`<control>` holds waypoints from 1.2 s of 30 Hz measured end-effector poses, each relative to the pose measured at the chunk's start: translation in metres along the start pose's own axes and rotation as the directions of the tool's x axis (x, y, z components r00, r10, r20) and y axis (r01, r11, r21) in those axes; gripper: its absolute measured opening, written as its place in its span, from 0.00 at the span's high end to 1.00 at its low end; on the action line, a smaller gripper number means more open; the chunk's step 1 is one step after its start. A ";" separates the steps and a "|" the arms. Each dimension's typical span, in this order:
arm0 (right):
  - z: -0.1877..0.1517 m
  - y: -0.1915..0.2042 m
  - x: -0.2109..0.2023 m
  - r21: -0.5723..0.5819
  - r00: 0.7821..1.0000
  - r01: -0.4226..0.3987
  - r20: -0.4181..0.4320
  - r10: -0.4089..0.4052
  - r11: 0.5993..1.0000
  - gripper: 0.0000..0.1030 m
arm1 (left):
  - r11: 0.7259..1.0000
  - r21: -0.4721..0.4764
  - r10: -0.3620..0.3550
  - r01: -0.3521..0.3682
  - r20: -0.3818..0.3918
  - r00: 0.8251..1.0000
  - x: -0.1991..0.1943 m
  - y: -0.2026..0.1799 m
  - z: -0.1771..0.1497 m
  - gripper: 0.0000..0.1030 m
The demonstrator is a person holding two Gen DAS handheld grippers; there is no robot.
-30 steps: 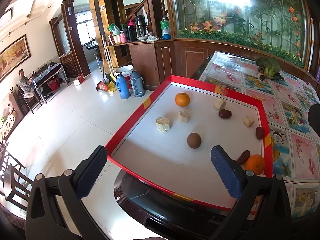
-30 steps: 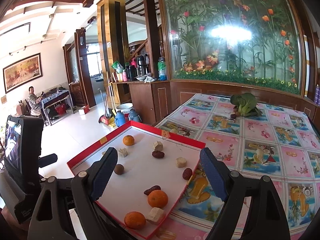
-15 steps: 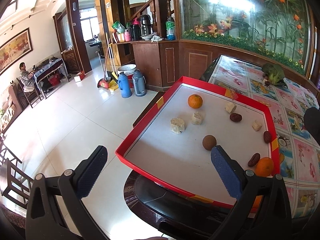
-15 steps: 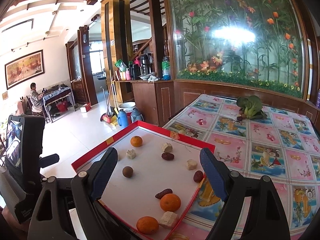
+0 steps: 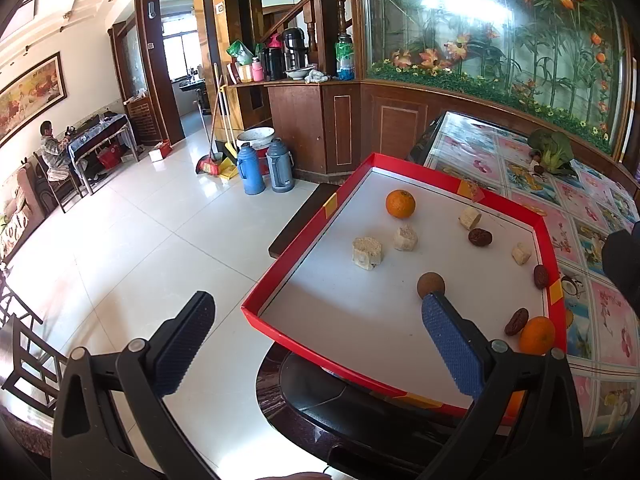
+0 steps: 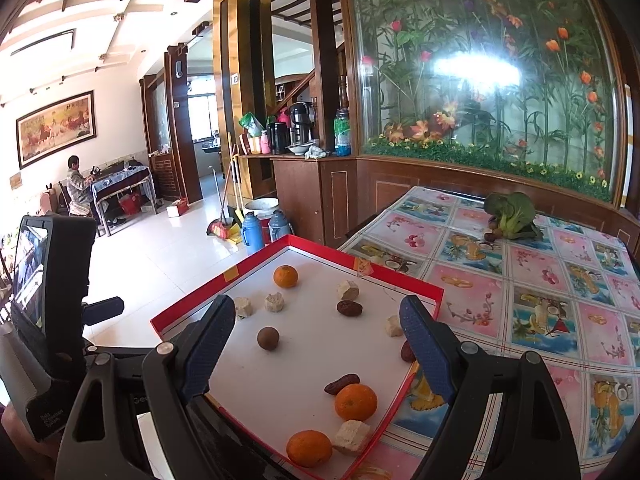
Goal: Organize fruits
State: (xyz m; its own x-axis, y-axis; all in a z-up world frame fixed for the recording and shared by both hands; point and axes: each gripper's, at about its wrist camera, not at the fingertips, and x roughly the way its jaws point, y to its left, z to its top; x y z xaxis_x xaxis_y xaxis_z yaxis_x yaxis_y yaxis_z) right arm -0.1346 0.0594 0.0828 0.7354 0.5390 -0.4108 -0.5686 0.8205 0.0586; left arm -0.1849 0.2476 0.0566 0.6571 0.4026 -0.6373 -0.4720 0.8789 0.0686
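Note:
A red-rimmed white tray lies on the table corner. It holds three oranges: one far, one nearer, and one at the front. Also in it are a brown round fruit, dark red dates and several pale cake pieces. My left gripper hangs open, mostly over the floor by the tray's near left corner. My right gripper is open above the tray, nothing between its fingers.
A flowered tablecloth covers the table, with a green vegetable at the far side below a glass wall. Two thermos jugs and a broom stand on the tiled floor. A person sits at a far table.
The left gripper has drifted sideways, so the tray sits further right in its view. The right view has barely shifted. Both grippers stay open and the fruits have not moved.

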 end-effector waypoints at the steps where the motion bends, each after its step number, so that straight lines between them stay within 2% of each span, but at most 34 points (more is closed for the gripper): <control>1: 0.000 0.000 0.000 0.002 1.000 0.001 0.004 -0.001 1.000 0.18 | 1.000 0.004 -0.003 0.003 0.002 1.000 0.000 0.001 0.000 0.00; 9: 0.000 -0.006 -0.002 0.018 1.000 0.010 0.015 -0.010 1.000 0.18 | 1.000 -0.012 -0.009 0.009 0.000 1.000 0.001 0.003 -0.001 0.00; 36: 0.000 -0.018 -0.014 0.039 0.999 0.003 0.041 -0.005 0.999 0.18 | 0.999 0.025 -0.037 0.037 -0.009 0.999 -0.012 -0.012 -0.002 0.00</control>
State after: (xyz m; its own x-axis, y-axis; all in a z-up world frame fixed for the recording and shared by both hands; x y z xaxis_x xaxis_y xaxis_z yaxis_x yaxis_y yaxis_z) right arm -0.1348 0.0376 0.0873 0.7523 0.5425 -0.3738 -0.5517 0.8289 0.0925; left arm -0.1890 0.2317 0.0618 0.6689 0.3679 -0.6460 -0.4327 0.8993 0.0642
